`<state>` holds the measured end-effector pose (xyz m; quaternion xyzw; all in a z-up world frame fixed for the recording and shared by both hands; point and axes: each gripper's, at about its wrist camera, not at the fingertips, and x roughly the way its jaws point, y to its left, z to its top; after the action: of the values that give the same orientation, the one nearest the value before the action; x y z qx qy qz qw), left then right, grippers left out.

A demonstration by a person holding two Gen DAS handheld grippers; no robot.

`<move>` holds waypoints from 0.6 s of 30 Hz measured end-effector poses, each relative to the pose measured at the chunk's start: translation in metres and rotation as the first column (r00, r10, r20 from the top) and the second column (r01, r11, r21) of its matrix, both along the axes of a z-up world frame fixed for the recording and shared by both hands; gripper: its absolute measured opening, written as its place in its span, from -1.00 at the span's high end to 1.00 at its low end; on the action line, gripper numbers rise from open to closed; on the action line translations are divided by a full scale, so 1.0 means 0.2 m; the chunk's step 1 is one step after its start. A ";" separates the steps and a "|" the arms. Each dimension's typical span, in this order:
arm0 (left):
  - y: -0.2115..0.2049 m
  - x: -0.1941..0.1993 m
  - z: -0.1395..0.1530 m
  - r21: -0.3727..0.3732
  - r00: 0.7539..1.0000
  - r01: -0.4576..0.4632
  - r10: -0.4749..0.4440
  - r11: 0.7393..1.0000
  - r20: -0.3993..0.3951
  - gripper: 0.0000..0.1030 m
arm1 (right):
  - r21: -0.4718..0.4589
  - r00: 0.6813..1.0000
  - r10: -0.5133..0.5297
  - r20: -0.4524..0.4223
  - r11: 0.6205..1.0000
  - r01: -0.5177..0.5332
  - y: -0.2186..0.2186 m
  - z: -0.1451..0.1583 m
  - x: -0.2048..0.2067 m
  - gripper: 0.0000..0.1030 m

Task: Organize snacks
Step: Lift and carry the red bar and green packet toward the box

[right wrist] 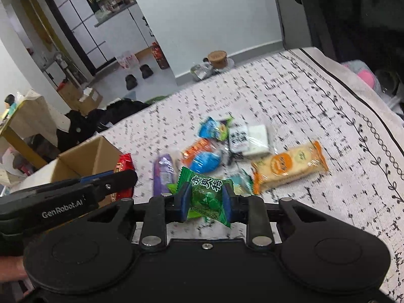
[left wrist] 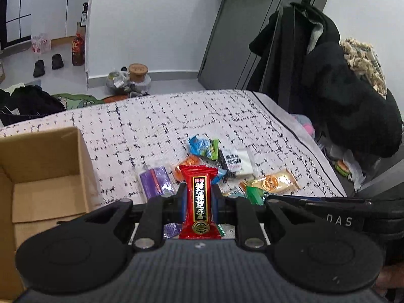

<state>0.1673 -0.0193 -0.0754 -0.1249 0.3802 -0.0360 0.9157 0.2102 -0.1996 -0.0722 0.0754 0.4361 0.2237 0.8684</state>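
The left claw [left wrist: 198, 197] is closed tight on a red snack packet [left wrist: 199, 202], which stands upright between its blue pads, pinched about the middle. The right claw [right wrist: 206, 202] is likewise closed, on a green plum candy [right wrist: 208, 197] that crumples a little in the grip. Both packets appear lifted clear of the bed cover [left wrist: 151, 123].

The step in hand looks to be carrying each piece to the cardboard box [left wrist: 48, 176], which sits open at the left claw's near left. To do it well, I judge the left claw should swing left over the box's rim and release only once the red packet hangs above the opening; the right claw has farther to travel and must cross past the left one, so going one at a time would avoid a knock. The wrappers are light and slick, so the grip should hold firm until over the box.

Farther out lies the remaining pile: a purple packet [left wrist: 155, 181], an orange-and-blue packet [right wrist: 202, 156], a yellow biscuit pack [right wrist: 289, 166], a black-and-white packet [right wrist: 248, 139] and a blue packet [right wrist: 210, 127].

The left wrist view shows the box floor, bare as far as visible. The right wrist view shows the left claw from the side, close by the box's corner, which the left view cannot.
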 end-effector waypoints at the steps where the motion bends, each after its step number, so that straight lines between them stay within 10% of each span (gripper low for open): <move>1: 0.01 -0.01 0.01 0.001 1.000 -0.003 0.003 1.000 0.006 0.66 | 0.005 1.000 0.005 0.006 1.000 -0.005 0.01 0.02 0.00 0.50; 13: 0.15 -0.10 0.12 0.016 0.997 -0.055 0.054 0.998 0.055 0.66 | 0.069 0.994 0.096 0.053 0.993 -0.099 0.18 0.14 -0.05 0.55; 14: 0.17 -0.11 0.13 0.018 0.996 -0.061 0.060 0.998 0.059 0.66 | 0.074 0.993 0.103 0.055 0.992 -0.107 0.20 0.15 -0.05 0.86; 18: 0.23 -0.15 0.16 0.021 0.995 -0.080 0.079 0.997 0.066 0.66 | 0.089 0.989 0.135 0.059 0.986 -0.140 0.26 0.16 -0.06 0.94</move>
<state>0.1377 0.0260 -0.0438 -0.1278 0.3455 0.0009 0.9297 0.1988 -0.1474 -0.0399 0.0795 0.4062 0.3048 0.8577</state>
